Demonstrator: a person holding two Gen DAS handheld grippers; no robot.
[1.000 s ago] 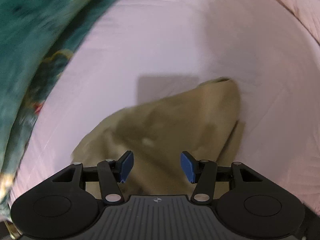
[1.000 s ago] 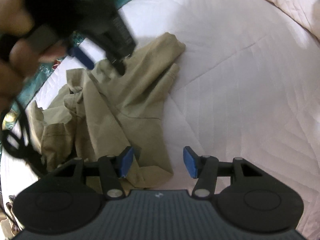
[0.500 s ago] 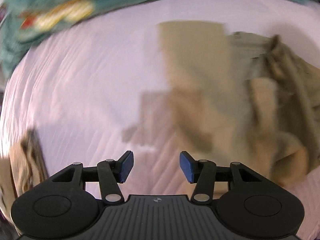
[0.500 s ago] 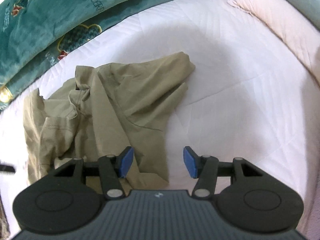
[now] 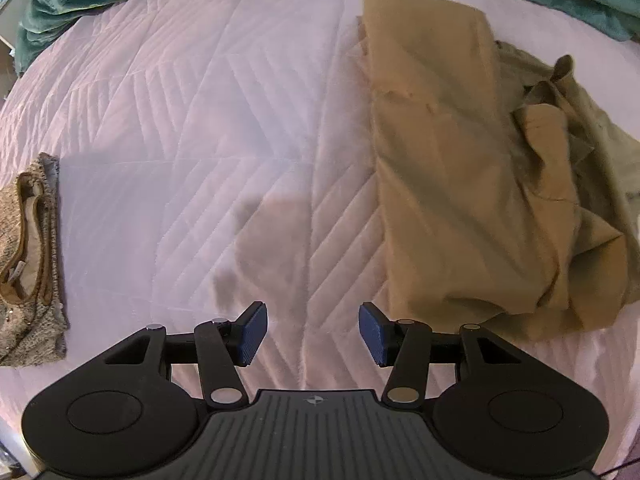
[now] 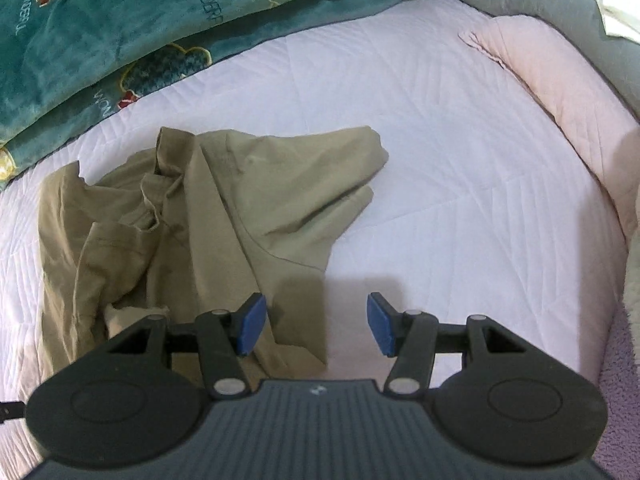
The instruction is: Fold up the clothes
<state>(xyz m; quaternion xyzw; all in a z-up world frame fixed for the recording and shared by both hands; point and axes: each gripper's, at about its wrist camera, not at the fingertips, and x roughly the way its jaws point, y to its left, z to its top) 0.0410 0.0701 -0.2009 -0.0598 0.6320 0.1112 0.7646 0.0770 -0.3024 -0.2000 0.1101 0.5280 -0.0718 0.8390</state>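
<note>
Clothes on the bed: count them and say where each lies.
2. The khaki garment lies crumpled at the left view's right; a knit top lies folded at its left edge. More may lie out of view.

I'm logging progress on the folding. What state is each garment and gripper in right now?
Khaki garment: crumpled, unfolded, lying on the white quilt.
Knit garment: folded, flat at the quilt's edge.
Left gripper: open, empty, over bare quilt.
Right gripper: open, empty, above the khaki garment's edge.
</note>
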